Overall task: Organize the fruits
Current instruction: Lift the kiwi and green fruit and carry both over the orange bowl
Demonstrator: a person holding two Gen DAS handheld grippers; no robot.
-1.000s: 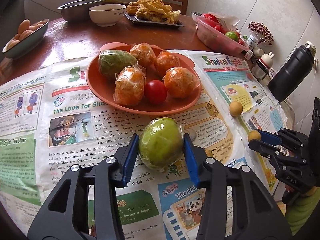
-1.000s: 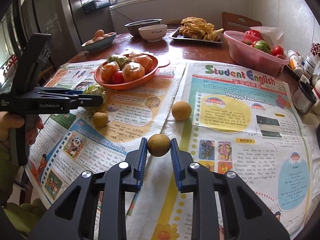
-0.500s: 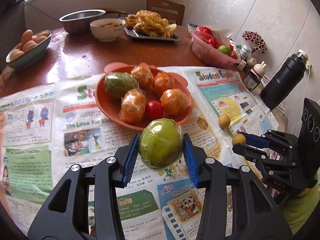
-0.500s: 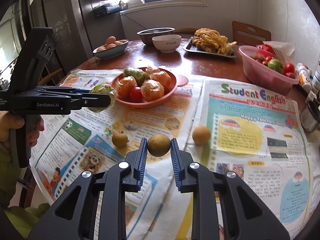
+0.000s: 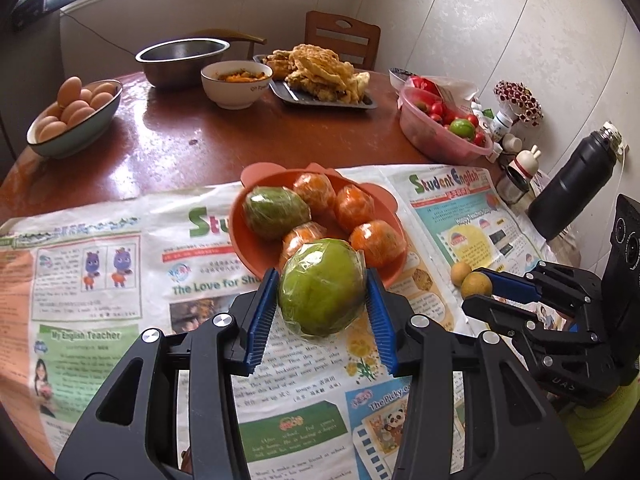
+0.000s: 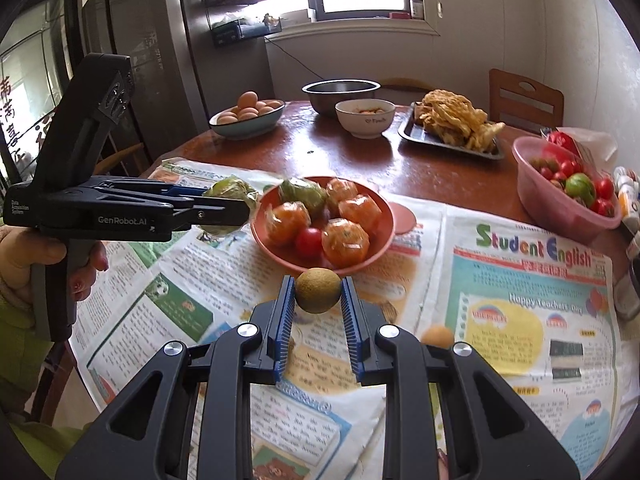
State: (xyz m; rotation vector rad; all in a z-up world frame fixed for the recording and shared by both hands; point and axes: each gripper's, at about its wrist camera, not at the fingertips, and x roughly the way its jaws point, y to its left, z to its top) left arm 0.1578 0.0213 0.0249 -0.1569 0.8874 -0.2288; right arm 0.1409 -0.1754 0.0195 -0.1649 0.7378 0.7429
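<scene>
Left tongs [image 5: 322, 294] clamped on wrapped green fruit [image 5: 322, 287], held above newspaper [image 5: 100, 264] just short of orange plate [image 5: 256, 246]. Right tongs [image 6: 318, 294] clamped on small brown fruit [image 6: 318, 290], also off the paper near plate front rim. Plate holds wrapped oranges [image 6: 345, 240], another green fruit, cherry tomato [image 6: 309, 241]. One small tan fruit [image 6: 437, 336] lies loose on the papered bench [image 5: 248, 140].

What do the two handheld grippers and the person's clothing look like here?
Both the left gripper and right gripper are matte black plastic with silver screws and ribbed blue pads. The left one carries white "GenRobot.AI" lettering. The sleeve is yellow-green.
</scene>
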